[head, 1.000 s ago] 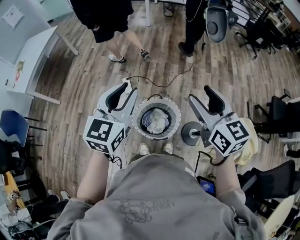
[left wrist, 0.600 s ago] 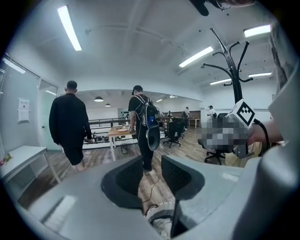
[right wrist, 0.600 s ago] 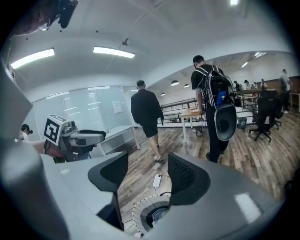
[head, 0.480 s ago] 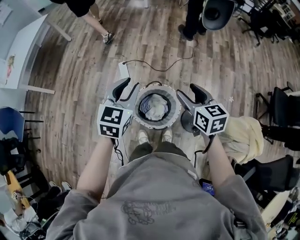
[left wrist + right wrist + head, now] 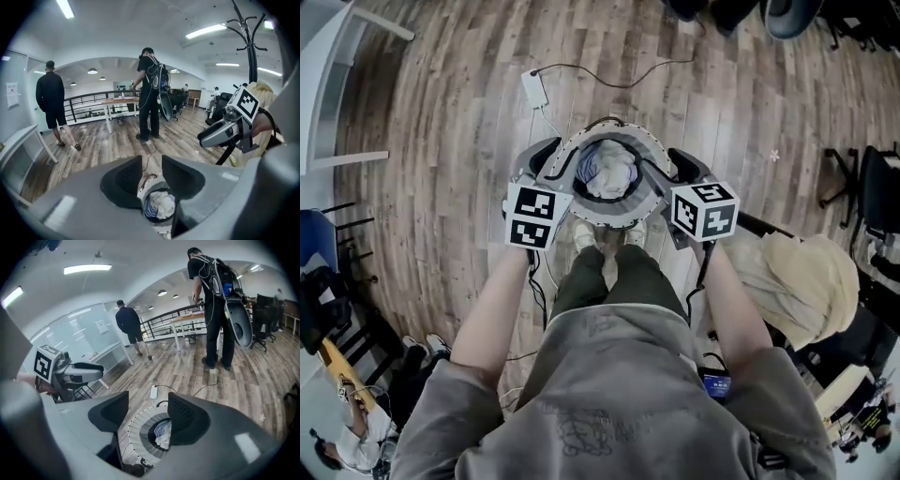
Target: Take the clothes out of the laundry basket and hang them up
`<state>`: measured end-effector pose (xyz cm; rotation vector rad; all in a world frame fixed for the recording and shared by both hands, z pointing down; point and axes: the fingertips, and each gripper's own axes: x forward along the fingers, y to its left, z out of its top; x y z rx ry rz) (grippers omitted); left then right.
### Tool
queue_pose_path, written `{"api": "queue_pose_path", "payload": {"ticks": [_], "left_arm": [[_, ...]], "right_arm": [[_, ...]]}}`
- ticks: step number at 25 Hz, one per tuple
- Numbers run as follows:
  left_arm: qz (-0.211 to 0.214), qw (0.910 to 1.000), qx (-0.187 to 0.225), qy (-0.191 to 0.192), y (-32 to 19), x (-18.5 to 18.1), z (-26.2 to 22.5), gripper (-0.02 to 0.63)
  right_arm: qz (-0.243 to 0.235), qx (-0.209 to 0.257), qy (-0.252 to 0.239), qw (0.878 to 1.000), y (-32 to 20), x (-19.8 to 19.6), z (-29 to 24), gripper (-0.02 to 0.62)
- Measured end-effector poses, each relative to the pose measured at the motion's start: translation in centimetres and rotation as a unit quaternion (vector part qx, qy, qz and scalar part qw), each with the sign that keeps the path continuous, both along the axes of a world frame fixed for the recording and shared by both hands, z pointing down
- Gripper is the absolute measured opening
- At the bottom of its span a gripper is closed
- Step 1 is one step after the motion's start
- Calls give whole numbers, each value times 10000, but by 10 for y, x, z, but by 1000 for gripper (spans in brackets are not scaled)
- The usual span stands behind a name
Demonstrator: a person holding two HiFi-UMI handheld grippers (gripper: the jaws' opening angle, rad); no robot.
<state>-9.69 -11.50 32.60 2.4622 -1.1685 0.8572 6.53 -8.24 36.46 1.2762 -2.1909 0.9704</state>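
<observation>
A round white laundry basket (image 5: 649, 195) stands on the wood floor just in front of the person's feet. Blue and white clothes (image 5: 607, 171) lie bunched inside it. My left gripper (image 5: 551, 157) hangs over the basket's left rim and my right gripper (image 5: 675, 165) over its right rim. Both are open and hold nothing. In the left gripper view the clothes (image 5: 159, 206) show below the parted jaws of the left gripper (image 5: 151, 171). In the right gripper view the basket (image 5: 138, 430) lies below the right gripper (image 5: 147, 411).
A white power adapter (image 5: 532, 89) with a black cable lies on the floor beyond the basket. A cream garment (image 5: 797, 281) is draped at the right. A black coat stand (image 5: 248, 33) rises at the right. Two people (image 5: 150, 93) stand farther off, near a white table (image 5: 110, 352).
Both grippers have closed in from the sides and moved forward until they flank the basket's rim. The basket now sits closer under the head camera.
</observation>
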Motion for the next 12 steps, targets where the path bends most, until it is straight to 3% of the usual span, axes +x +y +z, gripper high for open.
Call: {"api": "queue_pose_path", "payload": {"ticks": [6,12], "left_arm": [[-3,9983,-553,-158,-1,-1,99,130],[49,9961,-814,-329,-3,-6,193,130]], "right_arm": [[-217,-657,309,9971,0,-4,103,284],[-450,-1167,474,9910,5,-19,209,276]]}}
